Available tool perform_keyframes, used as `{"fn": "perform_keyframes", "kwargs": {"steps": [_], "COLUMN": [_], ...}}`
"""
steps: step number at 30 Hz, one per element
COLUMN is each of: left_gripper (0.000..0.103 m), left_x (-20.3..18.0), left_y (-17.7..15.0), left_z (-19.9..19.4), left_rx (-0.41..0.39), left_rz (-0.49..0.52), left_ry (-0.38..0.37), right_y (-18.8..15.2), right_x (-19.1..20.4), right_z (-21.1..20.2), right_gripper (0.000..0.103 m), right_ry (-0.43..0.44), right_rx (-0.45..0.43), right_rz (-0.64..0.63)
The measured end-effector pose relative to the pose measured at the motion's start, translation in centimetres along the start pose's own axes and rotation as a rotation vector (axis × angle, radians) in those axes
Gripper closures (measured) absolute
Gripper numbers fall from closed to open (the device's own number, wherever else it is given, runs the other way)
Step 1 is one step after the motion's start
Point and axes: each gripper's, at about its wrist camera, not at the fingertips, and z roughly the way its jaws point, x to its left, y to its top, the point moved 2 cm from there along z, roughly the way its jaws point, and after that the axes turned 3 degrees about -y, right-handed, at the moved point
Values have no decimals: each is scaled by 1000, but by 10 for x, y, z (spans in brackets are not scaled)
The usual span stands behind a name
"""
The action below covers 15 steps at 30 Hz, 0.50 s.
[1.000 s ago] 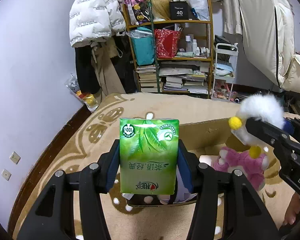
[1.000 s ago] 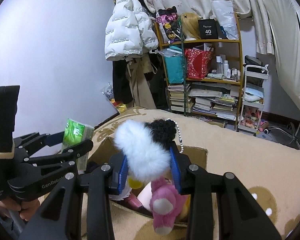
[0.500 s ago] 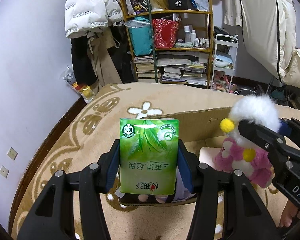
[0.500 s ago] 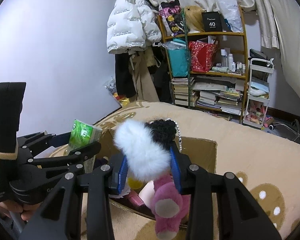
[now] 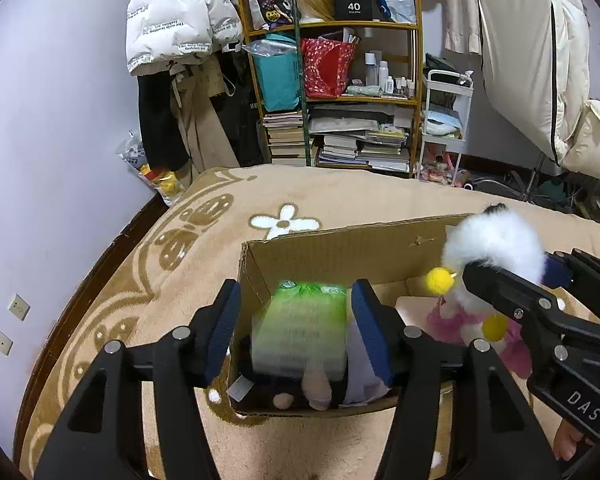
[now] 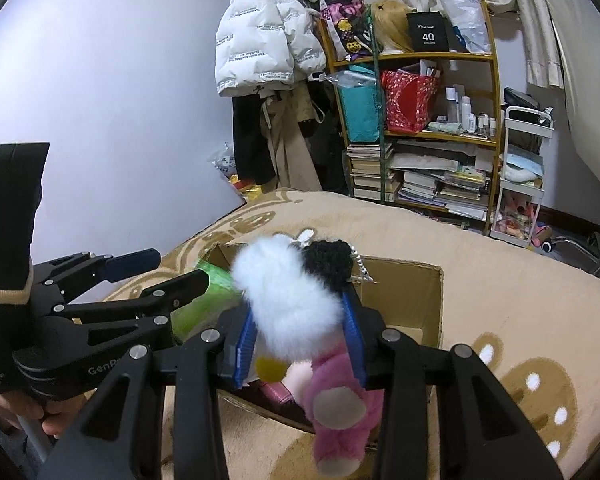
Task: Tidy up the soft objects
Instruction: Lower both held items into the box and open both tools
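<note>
Since a second ago the green tissue pack (image 5: 300,330) has left the left gripper (image 5: 296,330): then it stood upright, clamped between the pads; now it is motion-blurred, lower, clear of both blue pads, over the open cardboard box (image 5: 340,248). Left jaws are opening, pack released. The box also fills more of both views than before.

Right gripper (image 6: 300,344): jaws opening too, but the pads still sit against the plush toy (image 6: 288,296), a white fluffy head with a pink body hanging below the fingers. Toy hangs over the box's near right part, not resting in it.

Left wrist view only: box interior, with a pale plush piece and dark fabric at the near wall, the yellow pom-poms (image 5: 440,281) on the toy, and a bare foot at lower right.

Right wrist view only: the toy's black tuft with a bead chain (image 6: 360,266), its pink foot with a pale sole, and the hand (image 6: 40,416) gripping the left tool's handle. There the pack shows only as a green smear behind the left finger.

Box sits on a beige patterned carpet (image 5: 340,200).
</note>
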Motion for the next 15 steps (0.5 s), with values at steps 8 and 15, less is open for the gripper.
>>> {"fn": "perform_keyframes", "kwargs": {"steps": [8,15], "left_gripper": [35,25], "left_x": [3,9], "left_y": [-7,-12], "left_z": [-4,-24], "left_rx": [21,3], "left_rz": [-1,8], "left_ry": [23,66], "right_y": [-2,0], "right_x": [-1,0], "right_z": [-4,-20], "right_gripper": [59,40], "right_ry": [6,4], "right_rx": [-2,-32], "right_rz": [13,24]}}
